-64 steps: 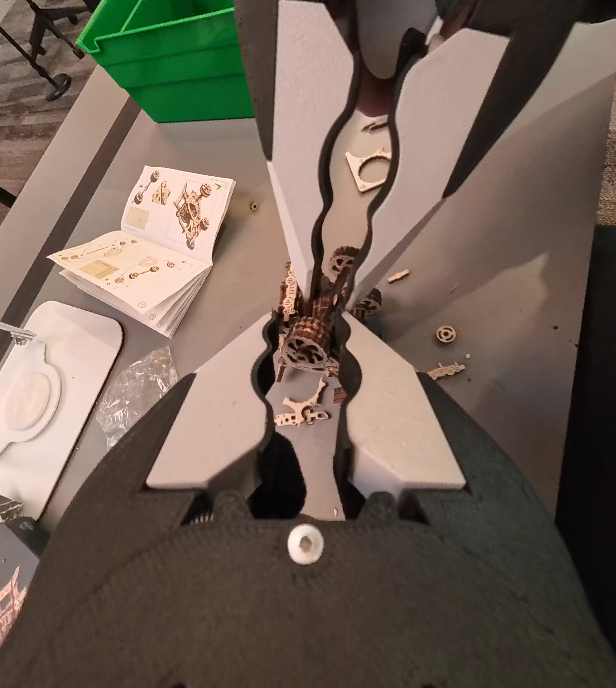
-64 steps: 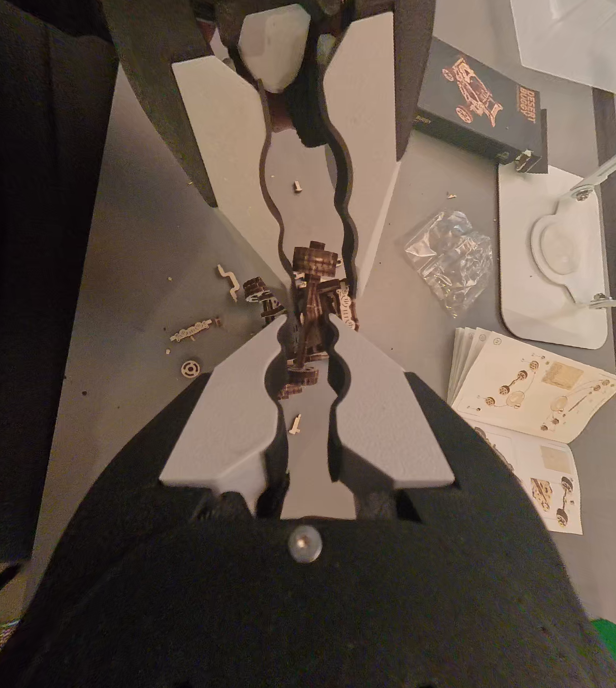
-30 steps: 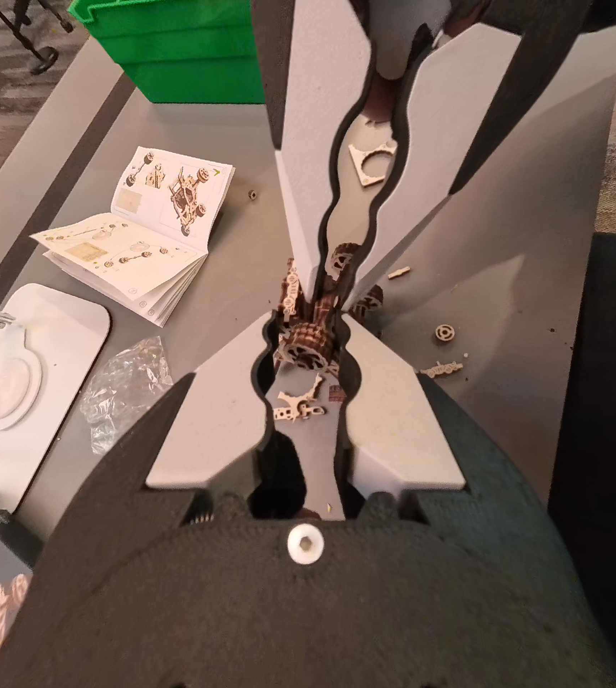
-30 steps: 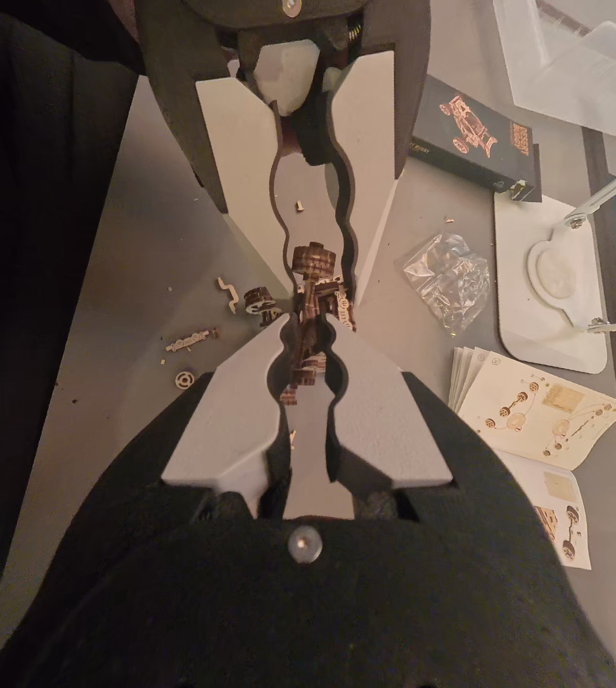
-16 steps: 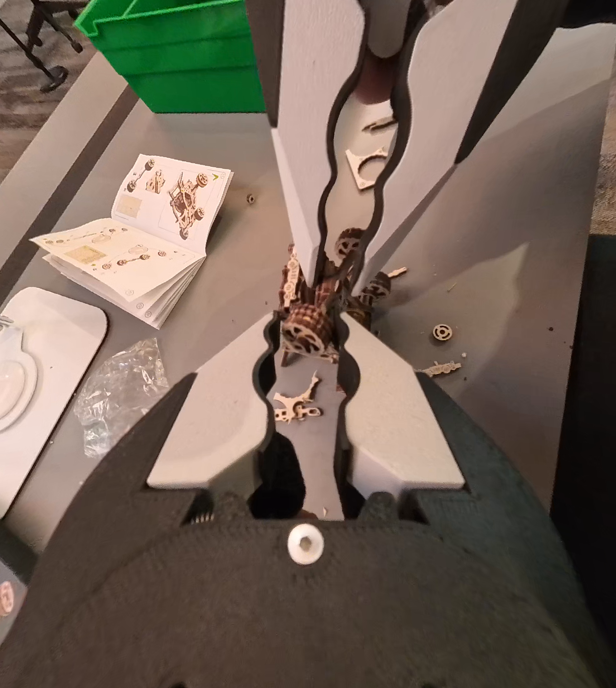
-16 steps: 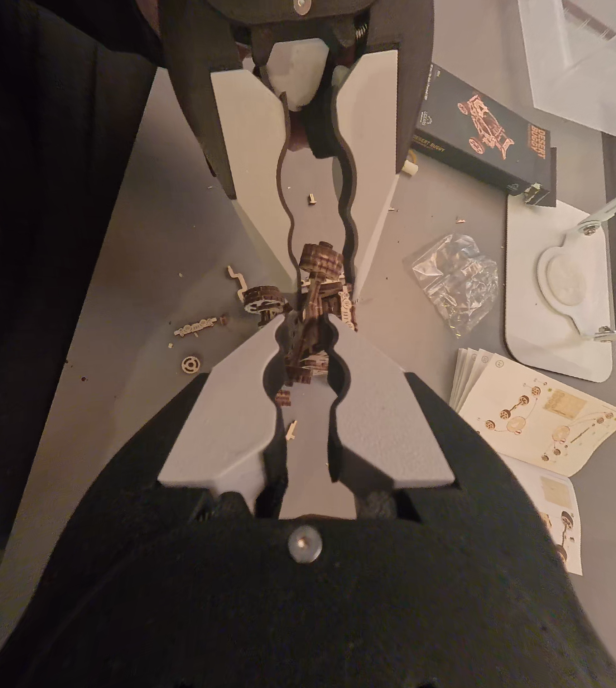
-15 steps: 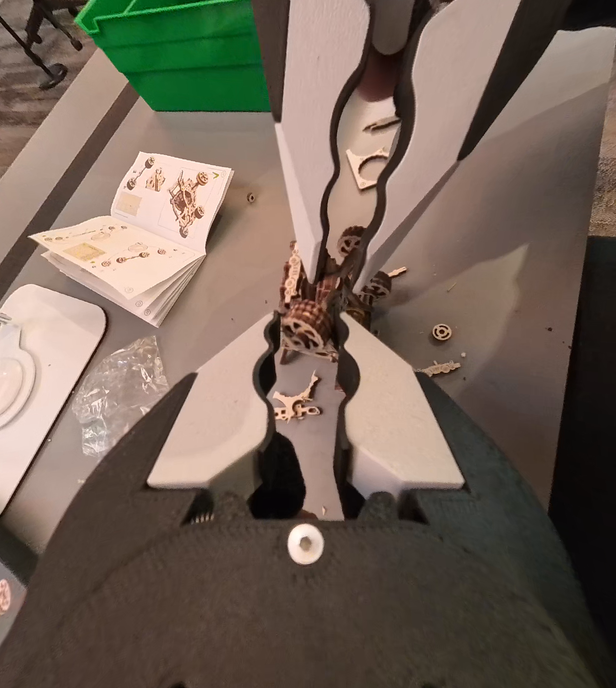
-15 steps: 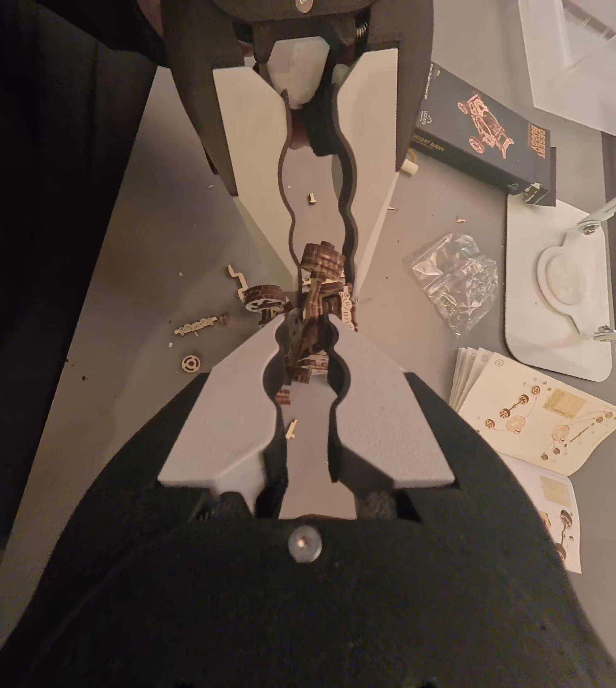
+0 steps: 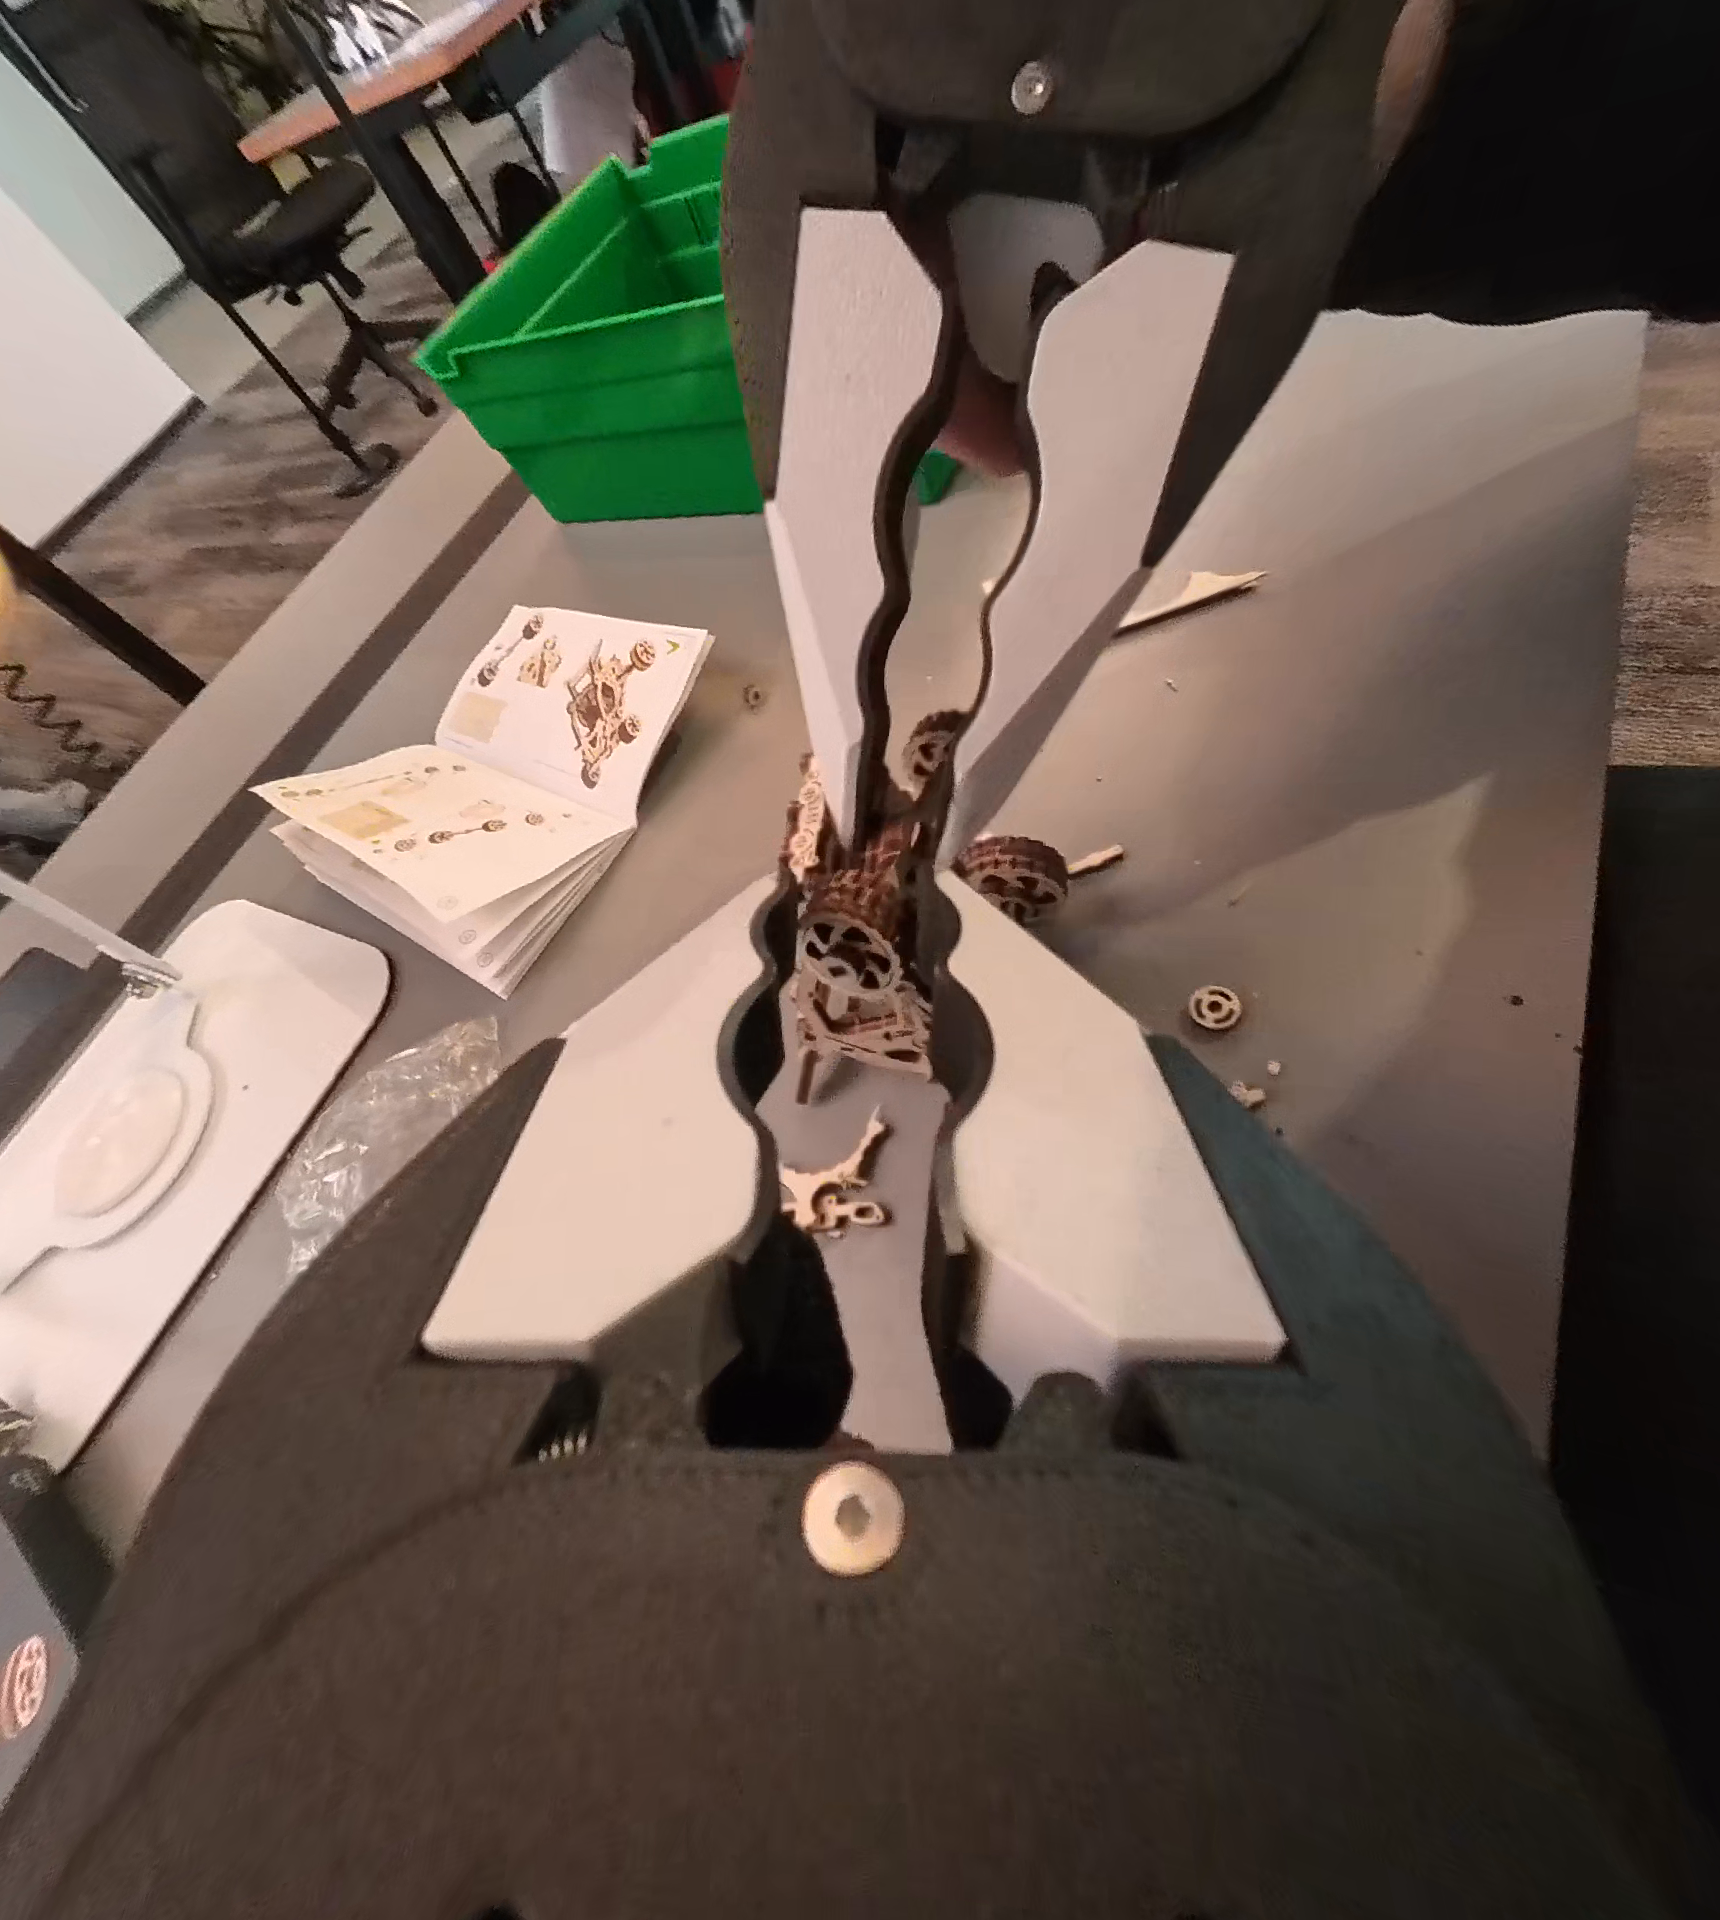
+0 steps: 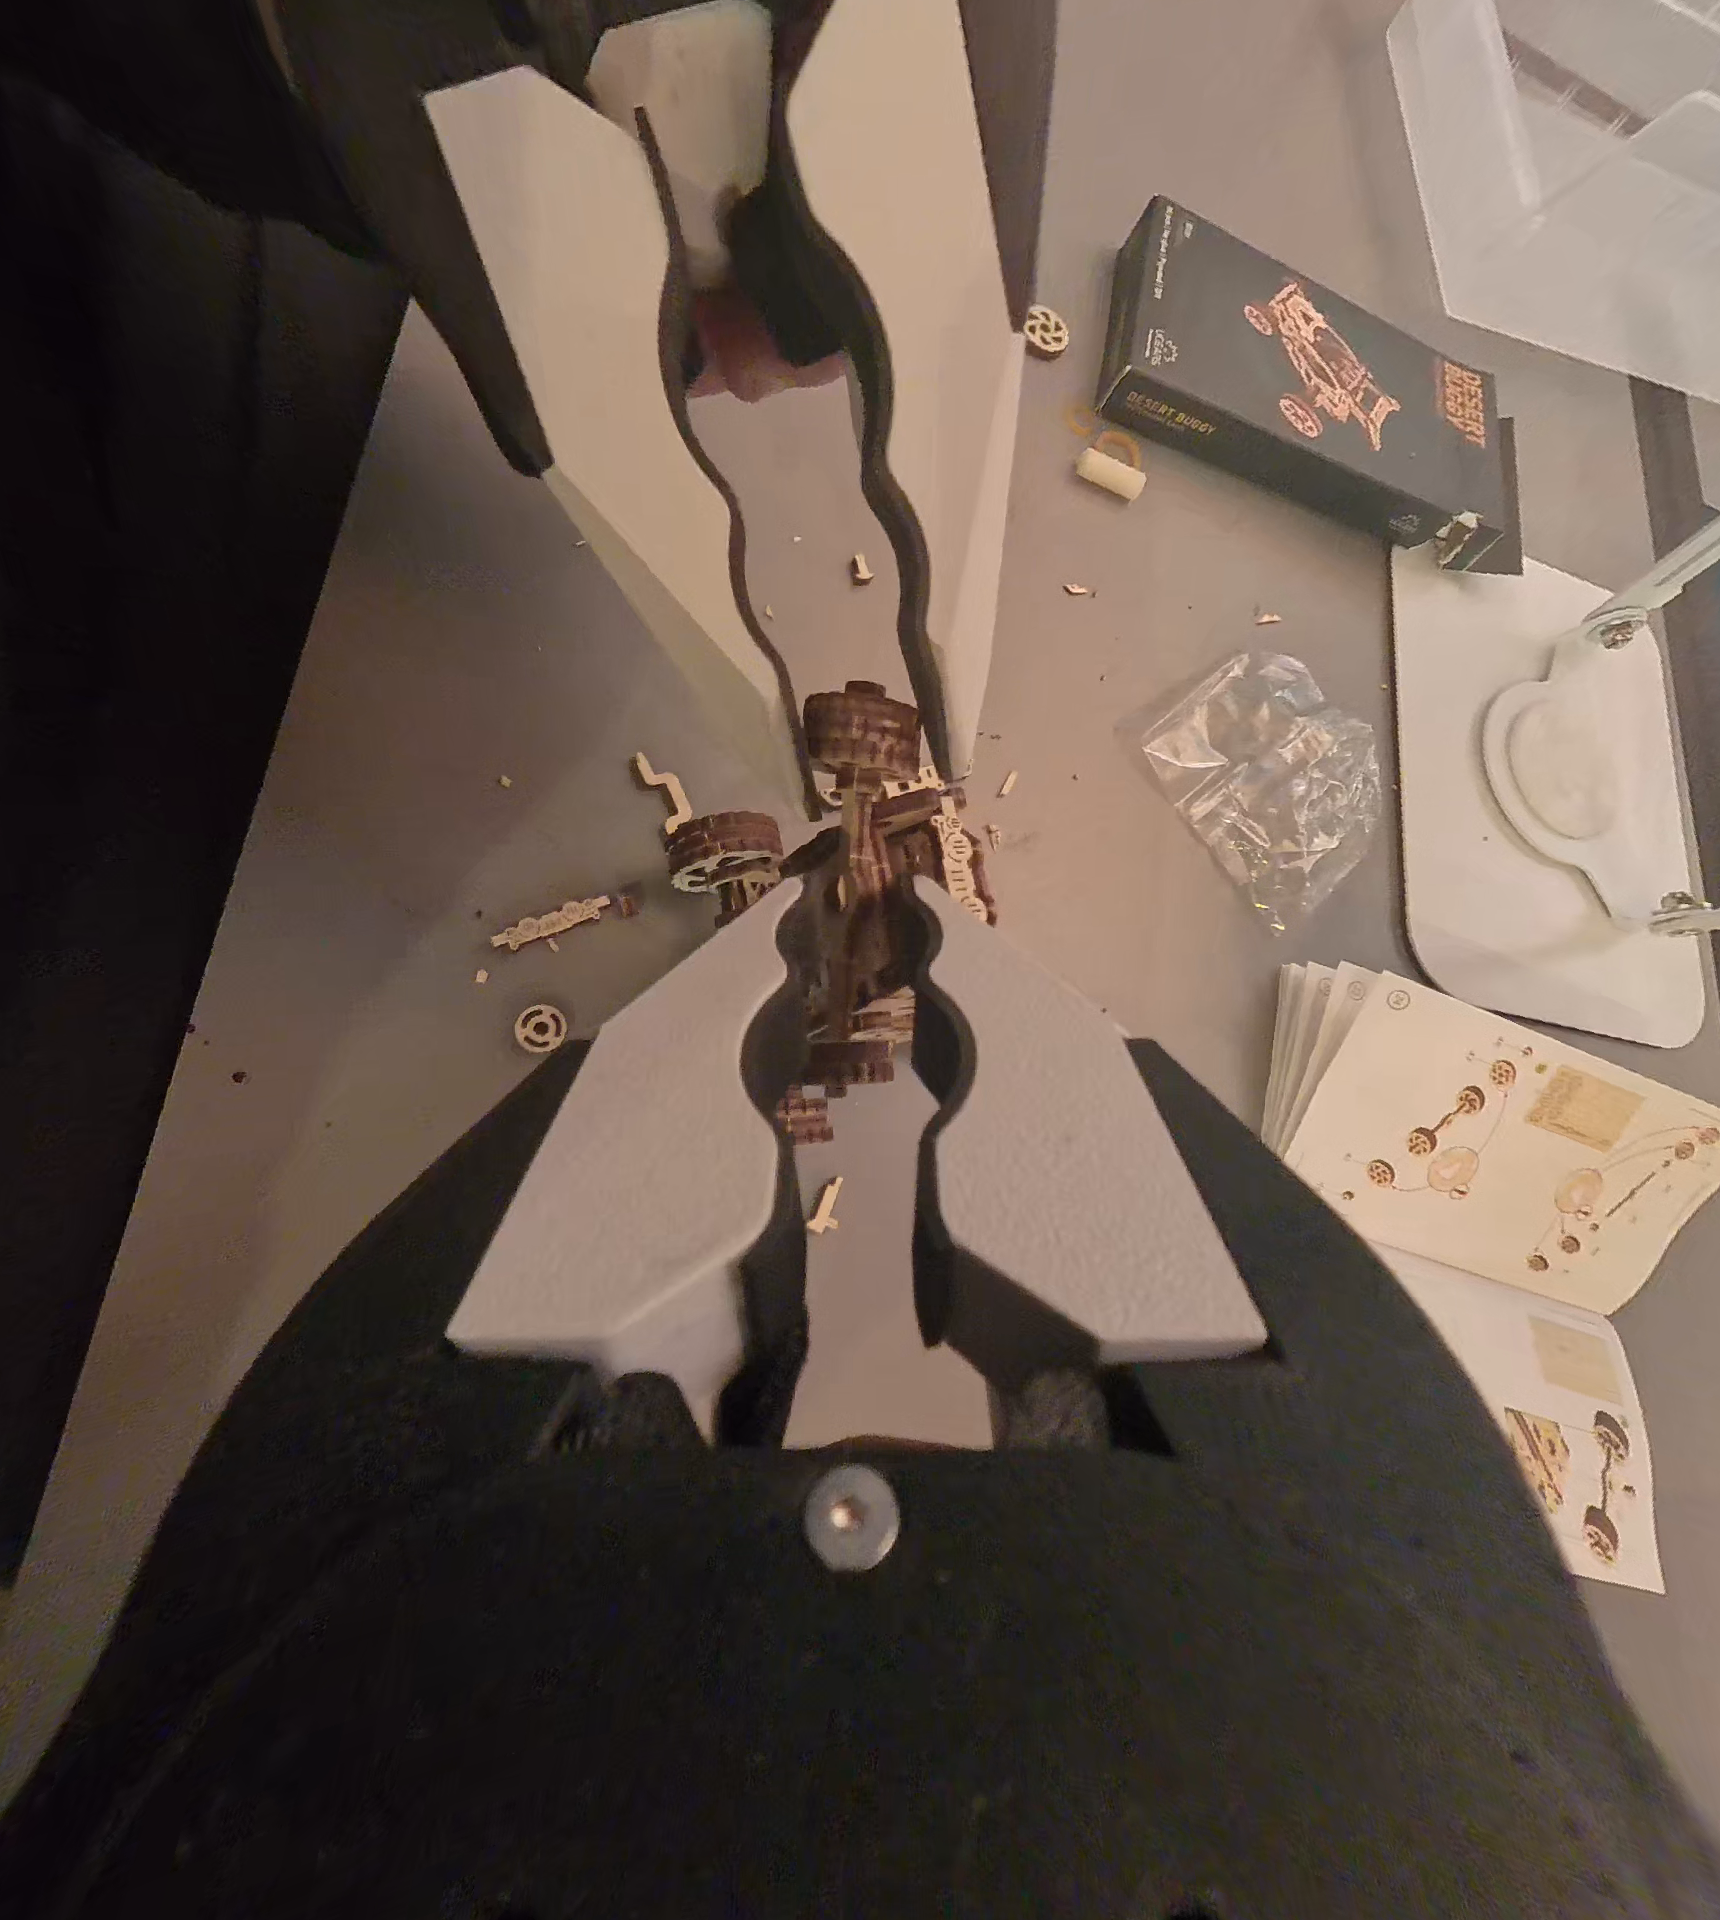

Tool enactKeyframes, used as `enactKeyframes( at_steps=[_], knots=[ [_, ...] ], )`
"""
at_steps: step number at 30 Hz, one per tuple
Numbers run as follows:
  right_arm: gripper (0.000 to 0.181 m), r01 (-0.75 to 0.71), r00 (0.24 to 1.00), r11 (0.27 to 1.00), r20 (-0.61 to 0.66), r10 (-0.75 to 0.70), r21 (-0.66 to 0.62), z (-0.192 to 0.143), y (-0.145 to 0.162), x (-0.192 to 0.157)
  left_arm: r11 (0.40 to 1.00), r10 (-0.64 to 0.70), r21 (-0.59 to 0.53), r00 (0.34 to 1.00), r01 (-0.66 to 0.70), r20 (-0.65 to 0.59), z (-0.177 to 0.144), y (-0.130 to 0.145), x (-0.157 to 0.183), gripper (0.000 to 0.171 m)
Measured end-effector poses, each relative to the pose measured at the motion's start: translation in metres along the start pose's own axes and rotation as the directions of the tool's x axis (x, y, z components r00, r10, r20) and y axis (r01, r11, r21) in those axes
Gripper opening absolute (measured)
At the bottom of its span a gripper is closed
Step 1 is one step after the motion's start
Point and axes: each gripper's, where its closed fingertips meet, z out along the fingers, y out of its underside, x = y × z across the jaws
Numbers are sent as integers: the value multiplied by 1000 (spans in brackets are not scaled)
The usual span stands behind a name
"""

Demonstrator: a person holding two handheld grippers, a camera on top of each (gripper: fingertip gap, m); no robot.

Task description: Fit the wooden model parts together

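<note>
Two tools met nose to nose above the grey desk point(image 9: 1355, 935), both clamped on the small wooden model point(image 9: 851, 935) held between them: the left tool point(image 9: 856, 894) pinched its wheeled end, the right tool point(image 10: 861, 914) its other end. A loose wheel point(image 10: 721, 847) lay just beside the model, a flat wooden piece point(image 9: 830, 1195) under the left tool, and an open instruction booklet point(image 9: 492, 821) well apart.

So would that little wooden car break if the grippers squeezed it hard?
Probably. The car looks built from thin, lacy cut-out pieces, so hard squeezing could snap them. It likely weighs very little. Its round wheels might let it roll if pushed.
</note>
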Motion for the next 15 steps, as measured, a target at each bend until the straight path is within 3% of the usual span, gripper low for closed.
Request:
enactKeyframes(
  at_steps=[7,15],
  knots=[
    [10,-13,1000,1000,9,13,20,0,0,1,998,11,57,996,-16,91,-1,2,-2,15],
    [10,-23,999,999,26,22,36,-1,0,1,997,4,79,995,-12,104,-1,2,0,15]
  ],
)
